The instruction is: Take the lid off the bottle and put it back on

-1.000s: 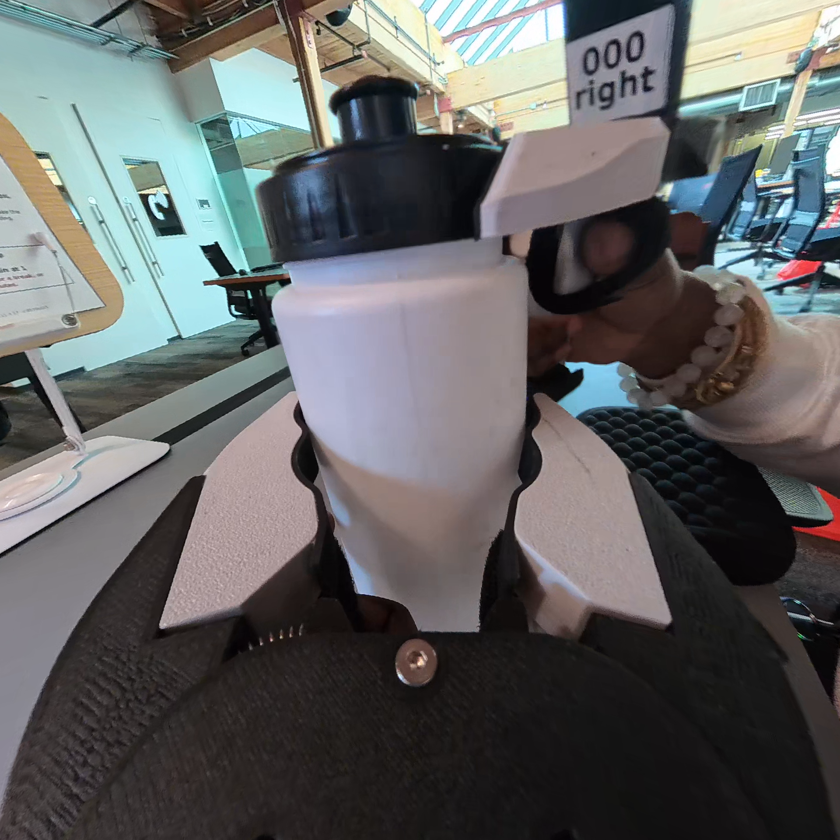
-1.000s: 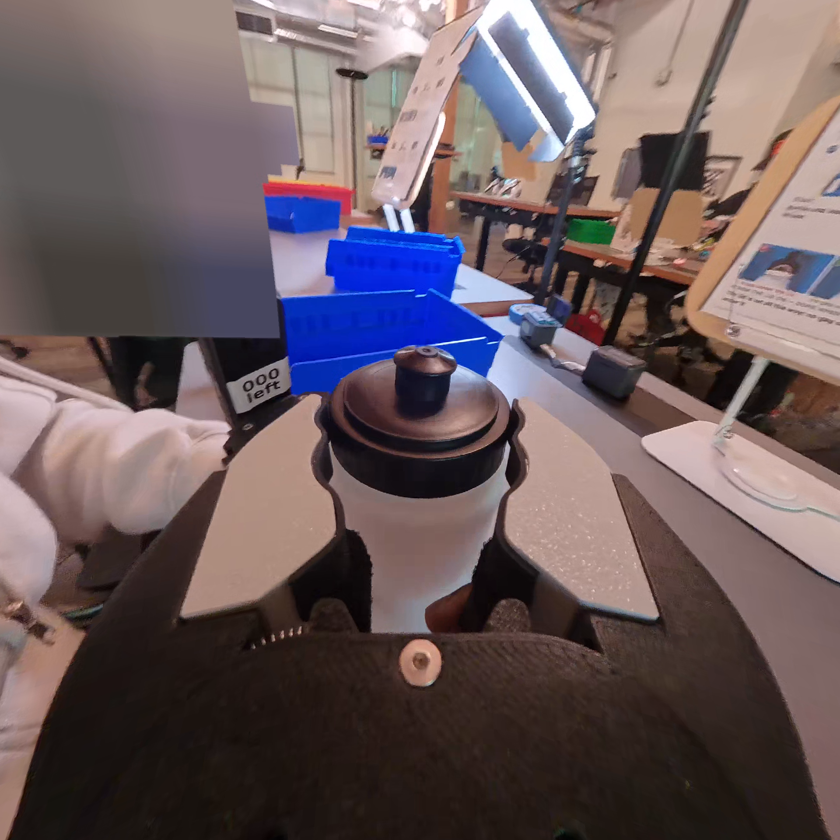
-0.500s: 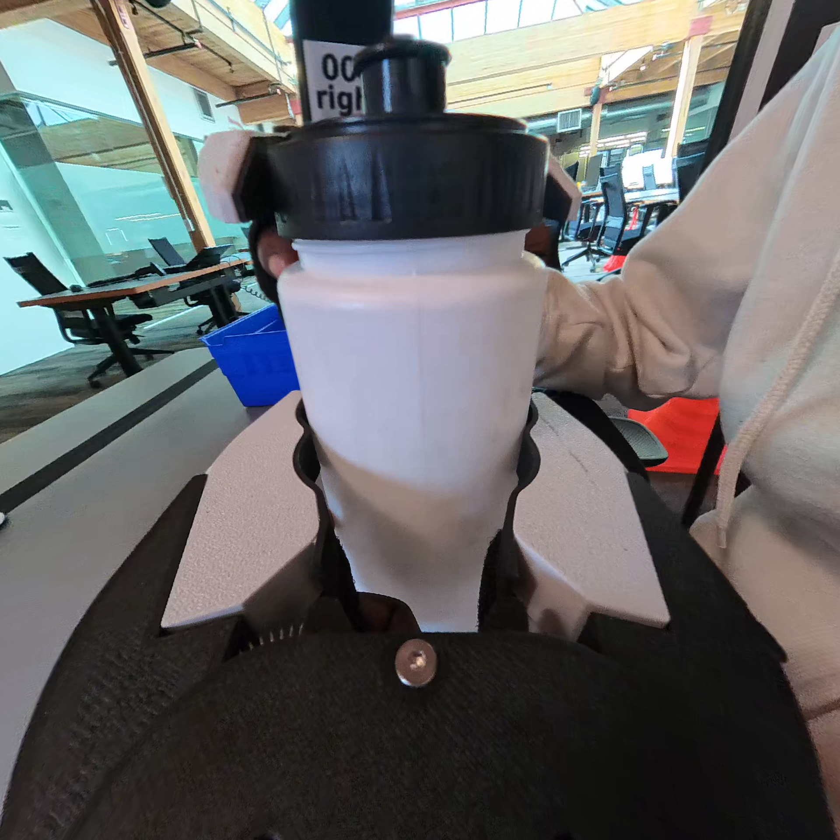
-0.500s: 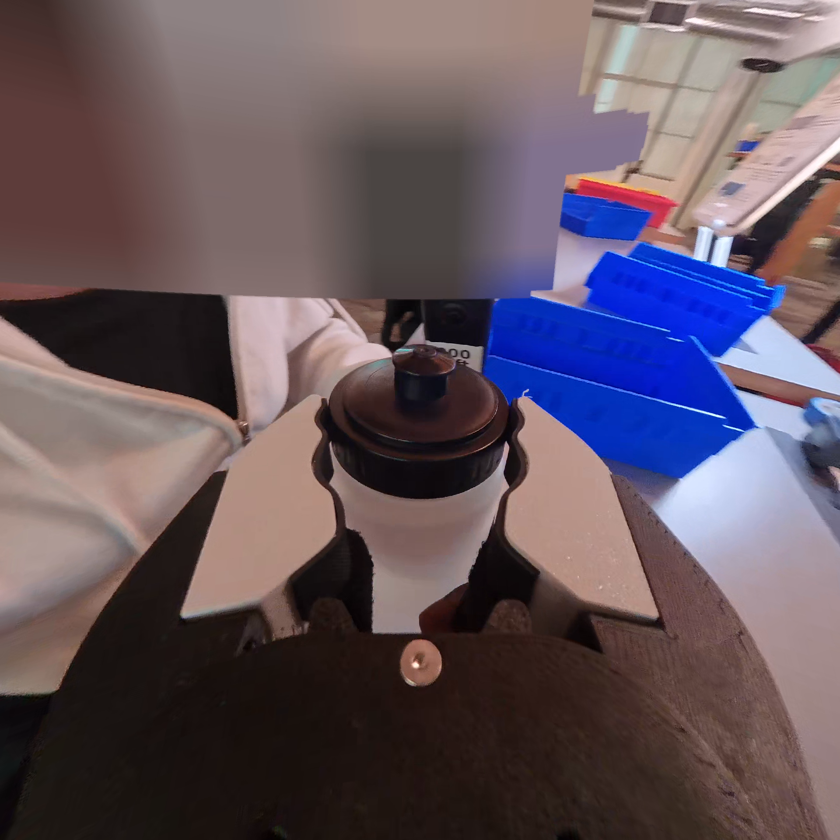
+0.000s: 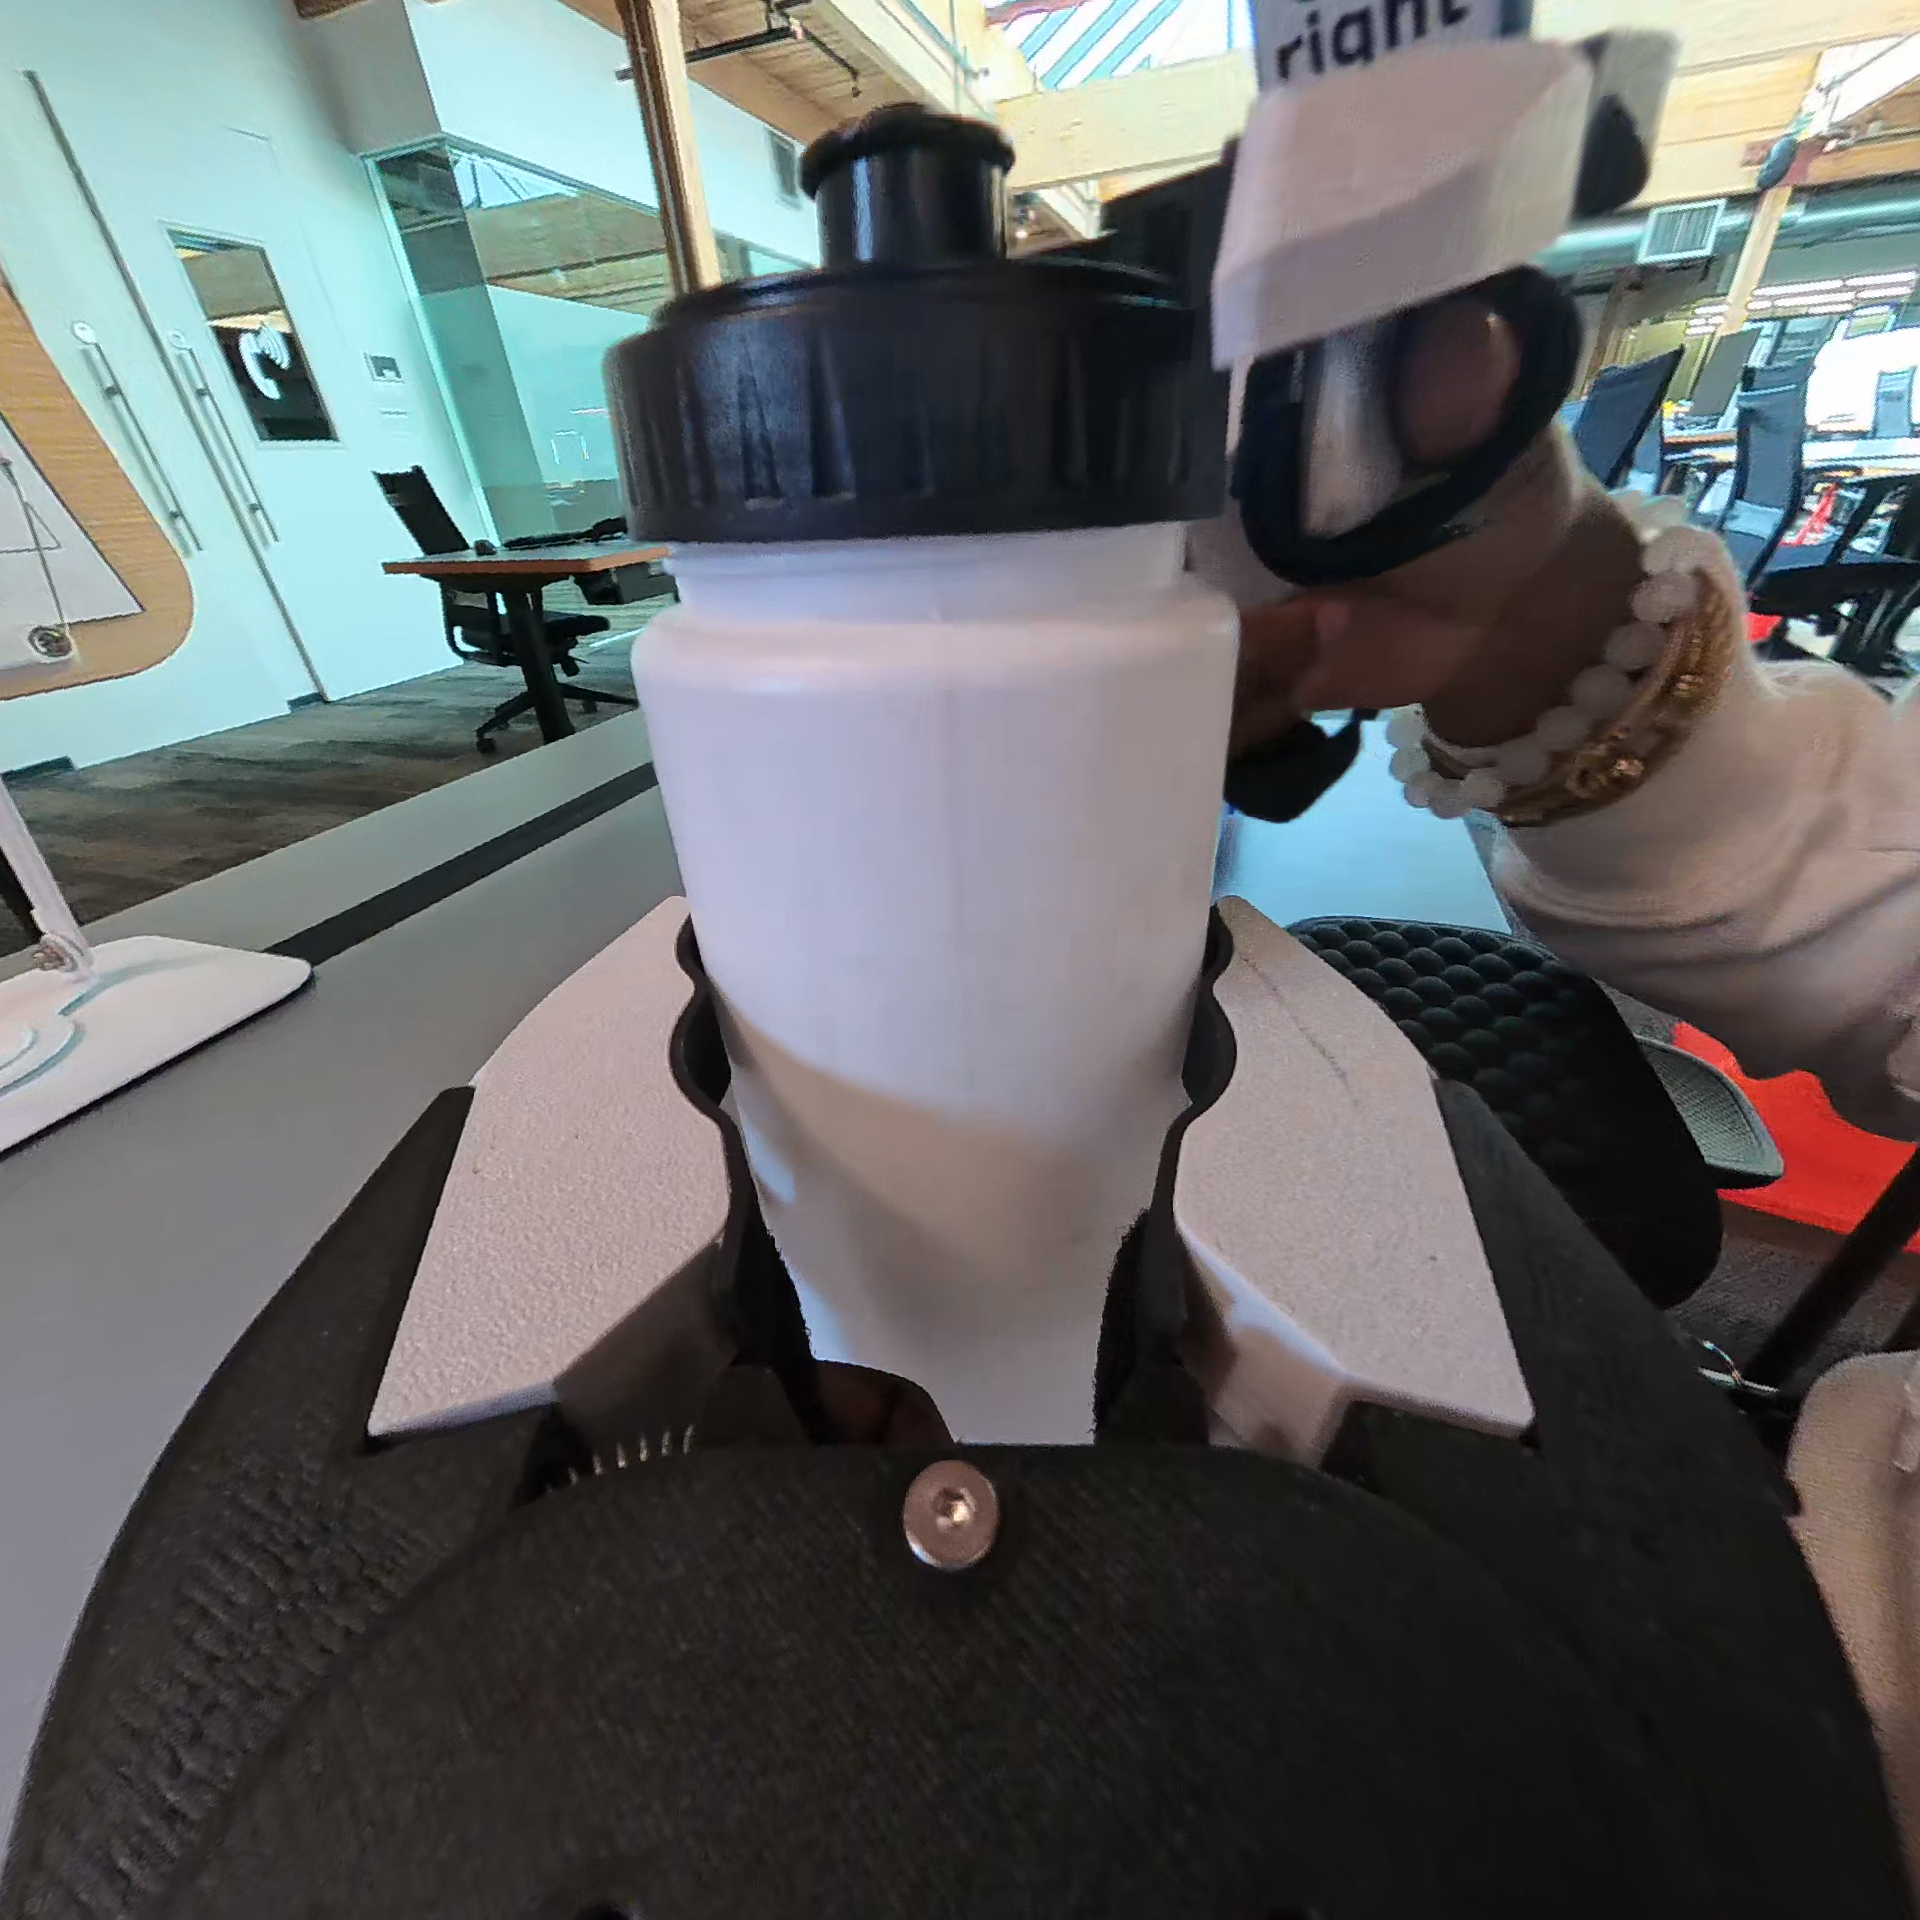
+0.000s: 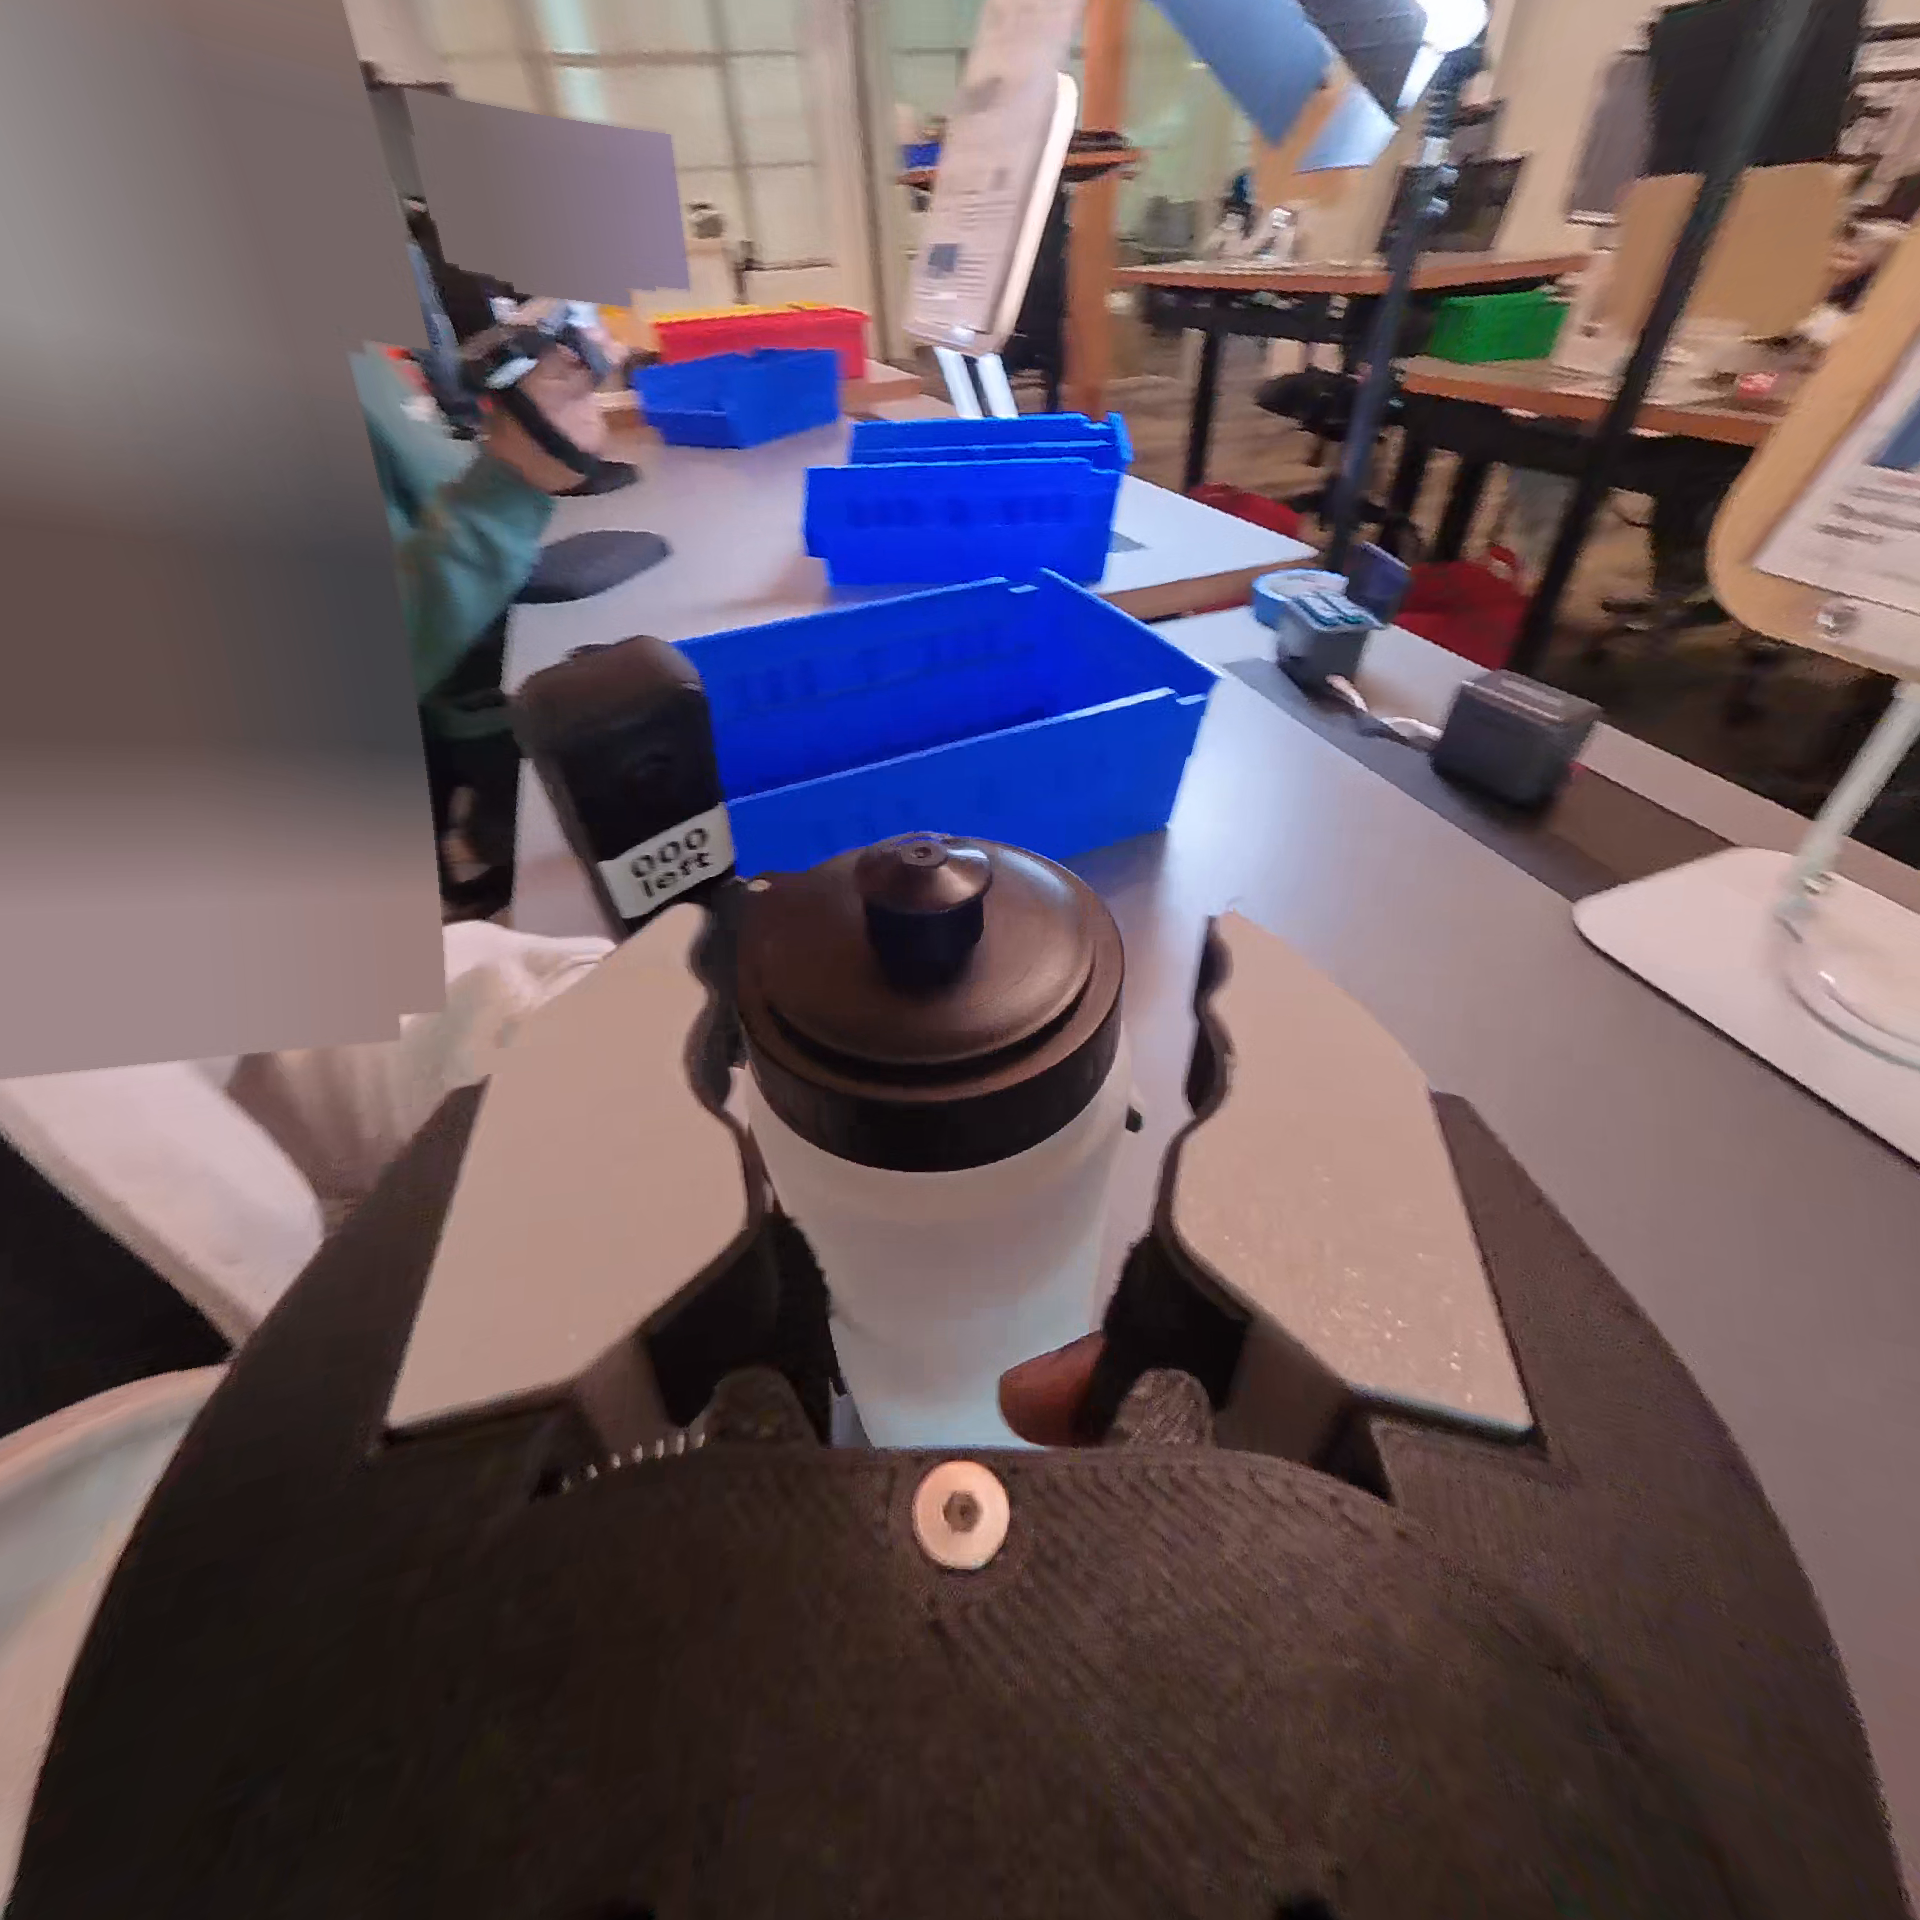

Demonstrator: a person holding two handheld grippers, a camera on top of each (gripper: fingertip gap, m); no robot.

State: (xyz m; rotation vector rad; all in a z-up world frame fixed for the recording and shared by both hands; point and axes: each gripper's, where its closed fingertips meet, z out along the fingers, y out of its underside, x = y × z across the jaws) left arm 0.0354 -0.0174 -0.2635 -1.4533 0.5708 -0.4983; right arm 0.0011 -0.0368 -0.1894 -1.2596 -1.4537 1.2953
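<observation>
A white bottle (image 5: pixel 935 831) with a black screw lid (image 5: pixel 914 405) and spout stands upright in my left gripper (image 5: pixel 951 935), which is shut on the bottle's lower body. The lid sits on the bottle. In the right wrist view my right gripper (image 6: pixel 951 935) straddles the lid (image 6: pixel 935 1029) from the side. Its left finger touches the lid and a gap shows at the right finger, so it is open. One right gripper finger (image 5: pixel 1392 177) shows beside the lid in the left wrist view. The bottle's base is hidden.
Grey table (image 6: pixel 1455 987) below. Blue bins (image 6: pixel 956 727) stand behind the bottle. A white sign-stand base (image 6: pixel 1766 966) lies at the right and also shows in the left wrist view (image 5: pixel 125 1018). A small grey box (image 6: pixel 1517 738) sits farther back. A black mesh chair (image 5: pixel 1507 1091) is beside the table. Some 8 cm of space lies between my two pairs of fingers.
My right gripper has swung back round the lid to the bottle's right side and its jaws have loosened from the lid. My left gripper still holds the bottle.
</observation>
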